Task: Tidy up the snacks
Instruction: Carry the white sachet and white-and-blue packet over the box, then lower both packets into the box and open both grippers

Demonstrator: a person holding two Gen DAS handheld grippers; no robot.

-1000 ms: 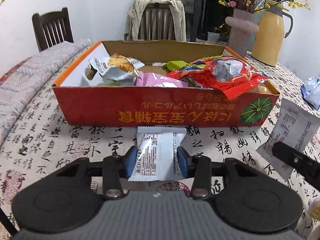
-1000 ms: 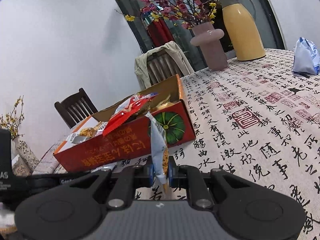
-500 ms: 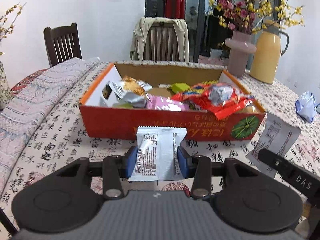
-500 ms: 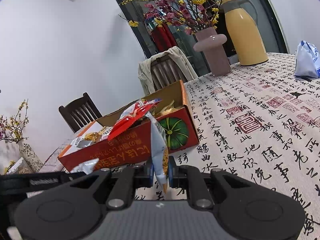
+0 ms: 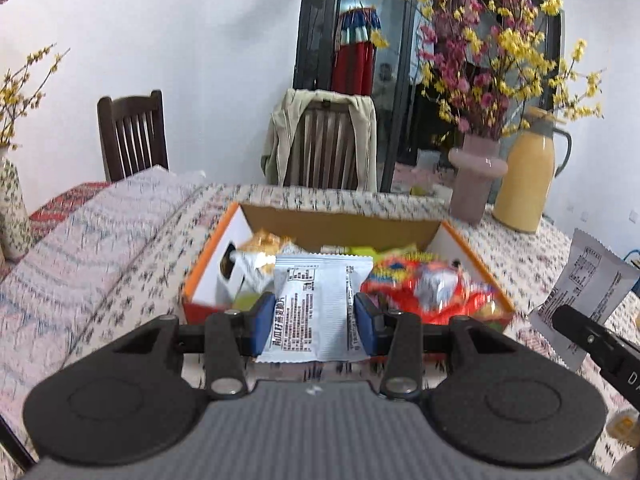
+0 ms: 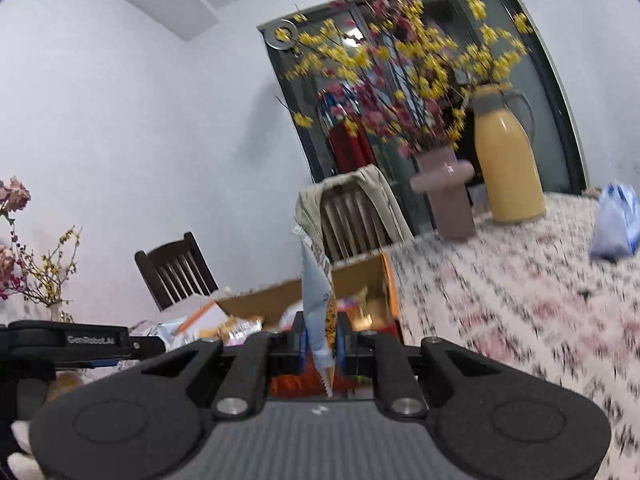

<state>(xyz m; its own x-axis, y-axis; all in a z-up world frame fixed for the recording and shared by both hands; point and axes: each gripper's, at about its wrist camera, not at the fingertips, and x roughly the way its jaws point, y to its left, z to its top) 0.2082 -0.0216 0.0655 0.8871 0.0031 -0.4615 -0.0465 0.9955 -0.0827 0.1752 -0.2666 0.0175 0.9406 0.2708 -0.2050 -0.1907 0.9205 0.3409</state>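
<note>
Cardboard, orange-red outside, forms the open box (image 5: 340, 224) at the centre of the left view, sitting on a bench (image 5: 120, 248) covered in a cloth printed with black characters; several bright snack packs already lie inside it. Two packs are not yet in. The left hand-held gripper (image 5: 315, 317) is clamped on a flat white packet (image 5: 316, 308), which shows in front of the box's near wall at lower centre. The right hand-held gripper (image 6: 322, 345) is closed tight on a thin packet (image 6: 318, 300) seen edge-on, standing upright at centre frame before the box's right end. Both look ready to be dropped in, so the sorting seems well along. Only the left view shows the box's contents and the printed back of the right-hand packet at the right edge; only the right view shows a blue-white bag (image 6: 616, 220) on the bench at far right.
</note>
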